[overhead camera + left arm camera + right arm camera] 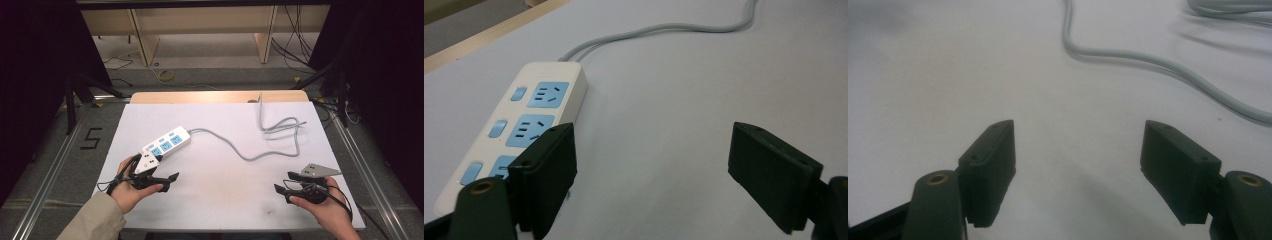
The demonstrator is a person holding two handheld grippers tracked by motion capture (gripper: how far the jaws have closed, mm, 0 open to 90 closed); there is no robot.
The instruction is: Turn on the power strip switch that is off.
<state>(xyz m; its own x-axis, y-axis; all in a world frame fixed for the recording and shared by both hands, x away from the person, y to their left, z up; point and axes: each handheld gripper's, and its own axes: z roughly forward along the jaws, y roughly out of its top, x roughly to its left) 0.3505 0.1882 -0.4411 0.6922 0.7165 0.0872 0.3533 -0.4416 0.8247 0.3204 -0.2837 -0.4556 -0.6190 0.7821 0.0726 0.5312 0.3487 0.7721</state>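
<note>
Power strip: a white plastic power strip with blue sockets and blue switches [166,142] is laid diagonally on the left half of the white table [220,195].
Cord: a grey cable [240,150] is run from the strip's far end across the table, with loops toward the far right.
Left gripper: the black left gripper [169,182] is held with jaws spread wide and nothing between them; the strip's near end is seen just beside its left jaw.
Right gripper: the black right gripper [283,181] is held with jaws spread apart and empty over bare table, well apart from the strip; the cable is seen ahead of it.
</note>
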